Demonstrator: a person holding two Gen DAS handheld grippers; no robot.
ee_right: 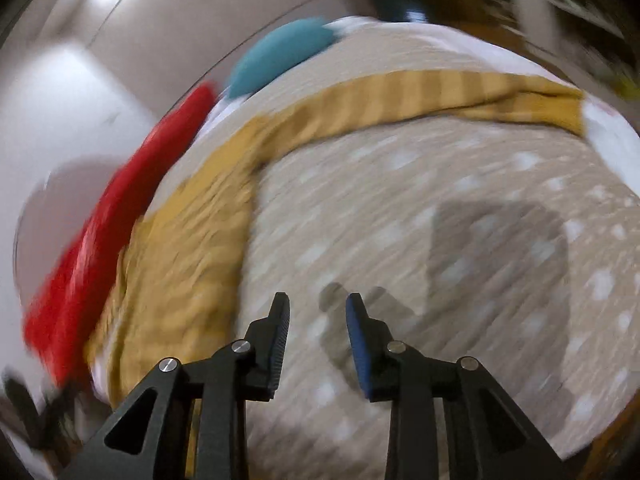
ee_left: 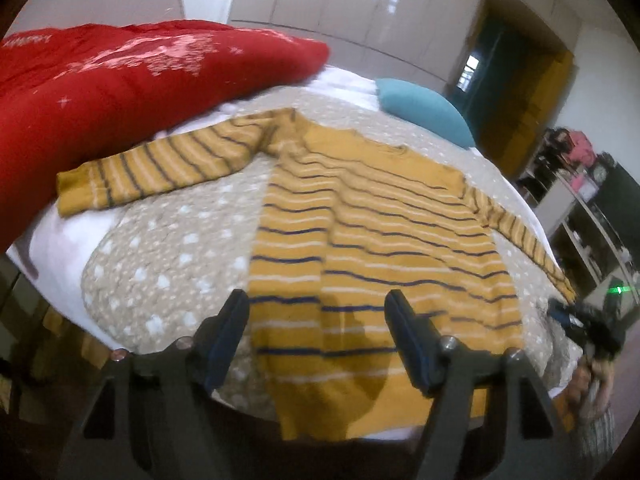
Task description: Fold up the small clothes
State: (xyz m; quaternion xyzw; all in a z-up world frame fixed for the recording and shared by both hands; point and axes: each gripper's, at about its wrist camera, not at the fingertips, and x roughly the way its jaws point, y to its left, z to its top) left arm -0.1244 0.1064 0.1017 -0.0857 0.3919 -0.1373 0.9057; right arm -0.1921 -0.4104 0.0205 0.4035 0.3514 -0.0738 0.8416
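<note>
Two open tools [ee_left: 316,304] [ee_right: 318,306] — sweater [ee_left: 372,232] flat on bedspread [ee_left: 168,256]

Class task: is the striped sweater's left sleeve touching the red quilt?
Touching. In the left wrist view the sleeve of the yellow striped sweater lies against the red quilt, with no gap along its edge.

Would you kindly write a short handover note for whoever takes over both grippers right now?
Left gripper: jaws open, empty, above the sweater's hem.
Right gripper: jaws open, empty, over bare bedspread, to the right of the sweater; that view is blurred.
Striped yellow sweater: spread flat on the bed, both sleeves stretched out sideways. The left sleeve's cuff reaches the red pillow; teal cushion beyond the collar.
Done: laid out only.
Left: fold in sleeves, then body.
</note>
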